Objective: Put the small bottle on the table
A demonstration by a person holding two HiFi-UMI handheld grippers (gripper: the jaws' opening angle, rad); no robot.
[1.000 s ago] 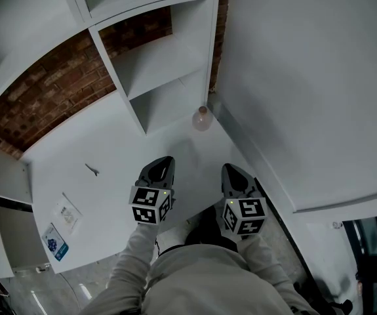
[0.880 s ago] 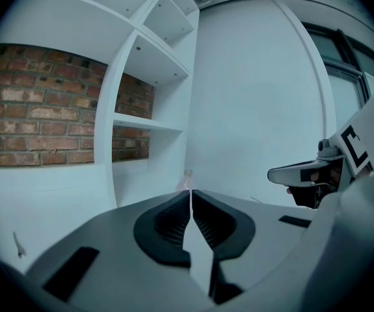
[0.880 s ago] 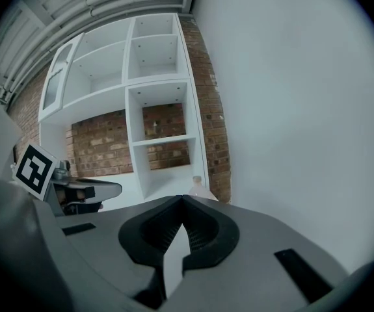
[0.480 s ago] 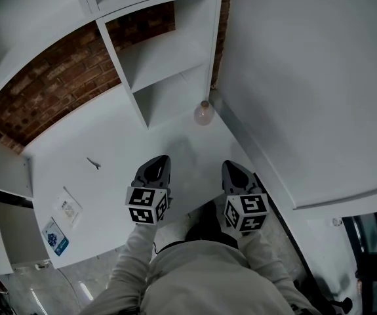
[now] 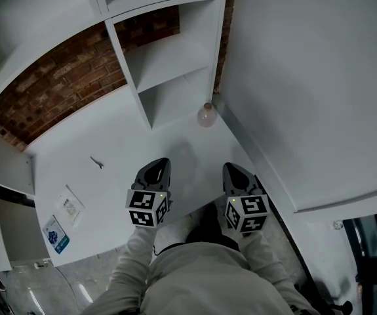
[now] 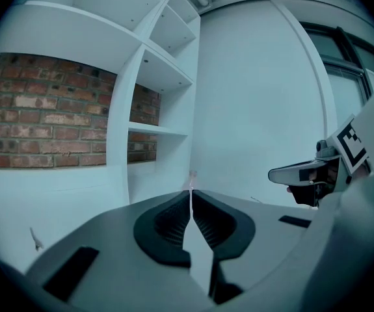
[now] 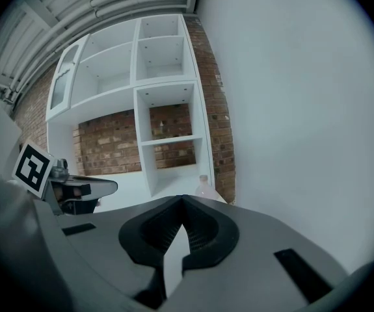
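A small clear, pinkish bottle stands upright on the white table at the far right corner, beside the white wall and the foot of the shelf unit. In the right gripper view the bottle peeks over the jaws. My left gripper and right gripper hover side by side near the table's front edge, well short of the bottle. Both are shut, jaw tips touching, with nothing between them.
A white shelf unit with open compartments stands at the back against a brick wall. A small dark object and two printed cards lie on the table's left part. A white wall borders the right.
The view has shifted slightly; both grippers stay low near the front edge, shut. The bottle has not moved on the table.
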